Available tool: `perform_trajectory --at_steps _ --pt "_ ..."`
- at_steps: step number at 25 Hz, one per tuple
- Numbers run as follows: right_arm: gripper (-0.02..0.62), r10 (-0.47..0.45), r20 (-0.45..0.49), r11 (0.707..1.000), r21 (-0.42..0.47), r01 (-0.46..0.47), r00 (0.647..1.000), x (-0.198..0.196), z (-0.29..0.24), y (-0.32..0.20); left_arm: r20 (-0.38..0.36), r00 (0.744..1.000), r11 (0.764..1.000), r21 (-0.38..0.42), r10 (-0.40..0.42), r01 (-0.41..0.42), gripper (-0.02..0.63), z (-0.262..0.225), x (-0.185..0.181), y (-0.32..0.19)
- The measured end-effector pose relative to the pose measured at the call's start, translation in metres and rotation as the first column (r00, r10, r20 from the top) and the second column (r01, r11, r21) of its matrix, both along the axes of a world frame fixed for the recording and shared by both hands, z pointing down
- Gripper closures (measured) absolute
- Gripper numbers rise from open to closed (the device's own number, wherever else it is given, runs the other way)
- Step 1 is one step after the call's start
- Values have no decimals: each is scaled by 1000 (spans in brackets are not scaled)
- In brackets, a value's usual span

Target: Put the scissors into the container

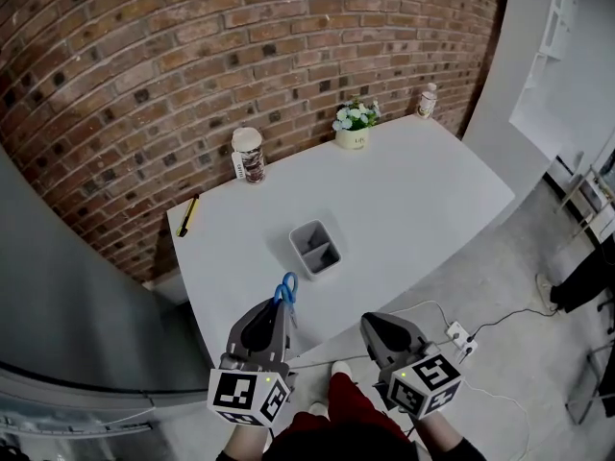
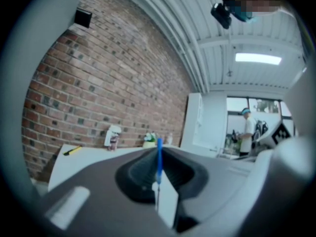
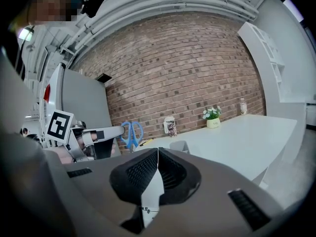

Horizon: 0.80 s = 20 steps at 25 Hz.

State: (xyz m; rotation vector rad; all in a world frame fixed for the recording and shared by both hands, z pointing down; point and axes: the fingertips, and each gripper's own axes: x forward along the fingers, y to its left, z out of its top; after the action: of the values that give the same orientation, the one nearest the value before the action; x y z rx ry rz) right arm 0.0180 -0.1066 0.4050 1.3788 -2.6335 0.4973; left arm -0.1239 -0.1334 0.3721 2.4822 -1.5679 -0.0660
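My left gripper is shut on the blue-handled scissors, whose handles stick out past the jaws toward the table. In the left gripper view the scissors show edge-on as a thin blue line between the closed jaws. The grey two-compartment container stands on the white table, a short way beyond the scissors. My right gripper is shut with nothing in it, held off the table's near edge. From the right gripper view the scissors and the container both show.
A paper cup, a small flower pot and a bottle stand along the brick wall. A yellow-and-black pen lies at the table's left corner. A power strip with cables lies on the floor to the right.
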Motion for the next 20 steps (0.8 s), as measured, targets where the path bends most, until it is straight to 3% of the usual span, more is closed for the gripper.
perform_trajectory --at_steps 20 --pt "587 -41 60 997 -56 45 997 27 6 -115 31 999 999 36 -12 10 581 -14 29 -141"
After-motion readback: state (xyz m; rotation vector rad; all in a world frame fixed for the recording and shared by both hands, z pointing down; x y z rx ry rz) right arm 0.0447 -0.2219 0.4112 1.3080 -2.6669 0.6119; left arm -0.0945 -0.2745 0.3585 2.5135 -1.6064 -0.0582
